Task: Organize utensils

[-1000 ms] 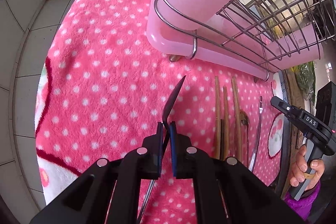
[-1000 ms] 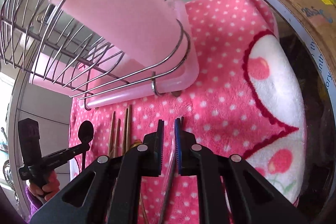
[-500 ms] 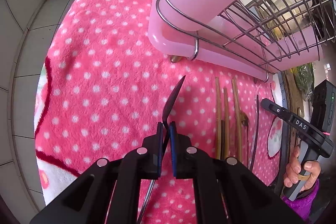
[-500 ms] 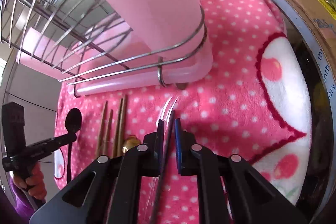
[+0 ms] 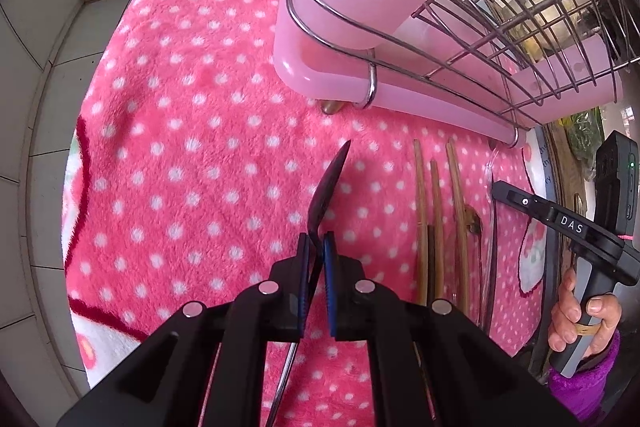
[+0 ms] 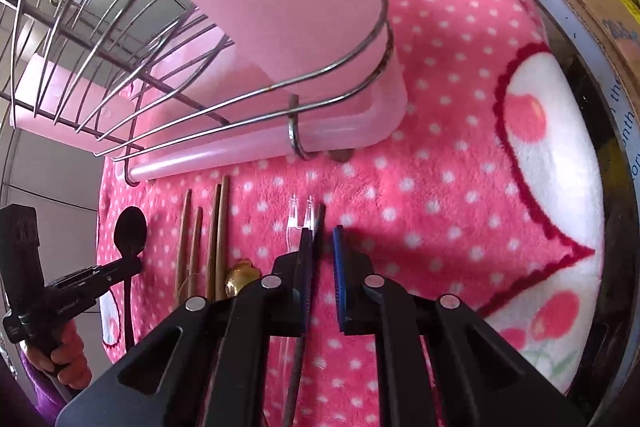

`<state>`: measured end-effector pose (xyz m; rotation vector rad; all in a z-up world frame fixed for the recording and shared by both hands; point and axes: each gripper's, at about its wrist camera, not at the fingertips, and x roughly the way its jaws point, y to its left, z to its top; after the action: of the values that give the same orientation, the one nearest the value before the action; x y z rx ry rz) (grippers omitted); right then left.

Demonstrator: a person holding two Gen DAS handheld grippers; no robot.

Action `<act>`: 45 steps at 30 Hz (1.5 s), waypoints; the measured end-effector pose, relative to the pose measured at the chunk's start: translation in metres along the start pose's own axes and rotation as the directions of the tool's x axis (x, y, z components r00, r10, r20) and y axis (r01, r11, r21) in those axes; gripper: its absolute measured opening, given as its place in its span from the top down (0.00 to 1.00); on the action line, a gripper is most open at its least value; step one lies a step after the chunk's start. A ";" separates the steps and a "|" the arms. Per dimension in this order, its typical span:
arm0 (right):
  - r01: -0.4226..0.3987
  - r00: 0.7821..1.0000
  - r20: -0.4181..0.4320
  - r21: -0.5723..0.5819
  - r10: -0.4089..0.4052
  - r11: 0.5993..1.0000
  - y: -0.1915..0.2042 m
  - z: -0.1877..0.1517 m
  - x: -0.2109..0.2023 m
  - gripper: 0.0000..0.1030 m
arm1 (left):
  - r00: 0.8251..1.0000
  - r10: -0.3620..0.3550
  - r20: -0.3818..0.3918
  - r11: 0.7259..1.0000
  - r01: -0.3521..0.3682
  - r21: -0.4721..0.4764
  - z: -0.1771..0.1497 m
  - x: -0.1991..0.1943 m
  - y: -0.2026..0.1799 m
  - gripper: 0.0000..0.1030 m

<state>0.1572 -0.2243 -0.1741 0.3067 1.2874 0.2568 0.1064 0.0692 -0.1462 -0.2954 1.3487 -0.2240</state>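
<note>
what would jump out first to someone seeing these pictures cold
The bright pink polka-dot blanket fills both views, with a pink holder standing in a wire dish rack at its far edge. Nearest the left camera, the left claw is shut on a black spoon, bowl pointing toward the rack. Wooden chopsticks lie in a row on the blanket in front of the rack, and the right claw pinches a dark, thin utensil beside them.
</note>
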 end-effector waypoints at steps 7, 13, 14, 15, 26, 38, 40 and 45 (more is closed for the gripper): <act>-0.058 0.998 -0.029 0.047 0.060 0.997 -0.004 0.005 0.002 0.90 | 0.997 0.057 -0.044 0.996 -0.054 0.071 0.010 0.004 -0.014 0.93; -0.049 0.999 -0.018 0.017 0.050 0.999 -0.005 0.003 0.004 0.89 | 0.993 0.099 -0.069 0.991 -0.092 0.098 0.021 0.012 -0.022 0.92; -0.048 0.999 -0.013 0.012 0.048 0.999 -0.004 0.002 0.003 0.89 | 0.992 0.105 -0.071 0.990 -0.098 0.100 0.023 0.014 -0.024 0.92; -0.052 0.999 -0.009 0.015 0.052 0.999 -0.004 0.001 0.003 0.90 | 0.991 0.110 -0.069 0.989 -0.103 0.104 0.024 0.014 -0.026 0.92; -0.101 0.991 0.097 0.042 0.096 0.994 -0.031 -0.021 -0.034 0.94 | 1.000 0.025 0.015 0.996 -0.026 0.084 0.020 0.000 -0.028 0.95; -0.095 0.957 0.266 -0.075 0.112 0.993 -0.016 -0.042 -0.093 0.95 | 0.967 -0.090 0.240 0.995 0.075 0.072 -0.001 -0.065 -0.031 0.95; -0.090 0.950 0.293 -0.089 0.112 0.992 -0.011 -0.044 -0.102 0.95 | 0.955 -0.122 0.271 0.992 0.108 0.066 -0.008 -0.074 -0.033 0.95; -0.084 0.930 0.349 -0.116 0.120 0.990 -0.007 -0.049 -0.122 0.95 | 0.914 -0.169 0.370 0.986 0.153 0.071 -0.021 -0.097 -0.036 0.95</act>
<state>0.0781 -0.2702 -0.0788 0.3198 0.8991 0.3363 0.0657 0.0651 -0.0482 -0.3945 0.9390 -0.3155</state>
